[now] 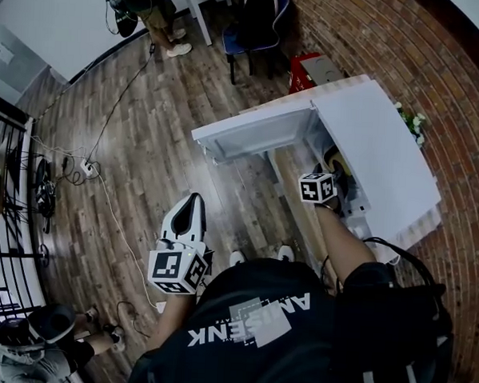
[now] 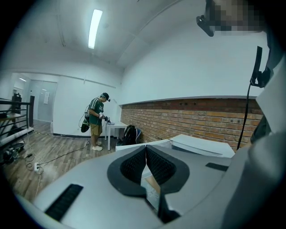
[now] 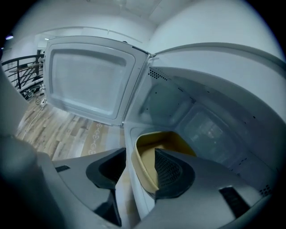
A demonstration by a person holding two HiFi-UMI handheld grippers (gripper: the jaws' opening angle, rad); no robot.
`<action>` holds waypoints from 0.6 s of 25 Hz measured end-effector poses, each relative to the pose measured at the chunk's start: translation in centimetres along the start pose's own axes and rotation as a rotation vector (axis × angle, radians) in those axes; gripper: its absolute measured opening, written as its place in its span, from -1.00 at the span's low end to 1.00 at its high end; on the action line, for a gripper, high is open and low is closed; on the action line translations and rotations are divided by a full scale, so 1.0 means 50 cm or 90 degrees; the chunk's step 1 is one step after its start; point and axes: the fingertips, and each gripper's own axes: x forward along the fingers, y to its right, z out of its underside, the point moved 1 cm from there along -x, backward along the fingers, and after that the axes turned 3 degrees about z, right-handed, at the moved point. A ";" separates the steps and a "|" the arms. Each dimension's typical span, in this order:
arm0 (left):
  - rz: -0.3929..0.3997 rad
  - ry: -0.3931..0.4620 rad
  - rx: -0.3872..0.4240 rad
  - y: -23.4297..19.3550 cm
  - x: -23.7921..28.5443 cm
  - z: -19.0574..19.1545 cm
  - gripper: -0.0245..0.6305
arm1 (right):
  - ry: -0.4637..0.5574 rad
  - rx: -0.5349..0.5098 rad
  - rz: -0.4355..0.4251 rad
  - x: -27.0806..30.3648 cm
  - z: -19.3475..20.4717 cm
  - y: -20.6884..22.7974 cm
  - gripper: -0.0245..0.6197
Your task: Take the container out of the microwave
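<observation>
Wooden floor [image 1: 146,142] and brick wall [image 1: 375,42], white microwave [image 1: 378,146] with its door [image 3: 85,80] swung open, yellow container [image 3: 154,145] inside the cavity, right gripper [image 3: 139,156] jaws spread astride the container's near wall, not pressing it, left gripper [image 2: 146,150] well apart, jaws together, empty

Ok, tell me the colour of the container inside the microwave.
Mustard yellow; the container shows best in the right gripper view.

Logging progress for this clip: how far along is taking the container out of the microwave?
Done: the microwave door stands open. In hand: the open right hand-held gripper is at the near rim of the yellow container, not clamped. Remaining: grip it and lift it out.
</observation>
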 end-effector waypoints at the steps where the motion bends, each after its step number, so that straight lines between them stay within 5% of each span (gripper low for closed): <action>1: -0.005 0.005 -0.002 -0.001 -0.005 -0.004 -0.89 | -0.004 -0.008 0.000 0.005 0.000 -0.001 -0.21; 9: -0.017 0.024 -0.008 0.001 -0.026 -0.020 -0.89 | -0.025 -0.057 -0.006 0.030 0.008 -0.014 -0.22; 15: -0.016 0.019 -0.011 0.006 -0.029 -0.016 -0.89 | -0.029 -0.110 0.015 0.040 0.005 -0.007 -0.46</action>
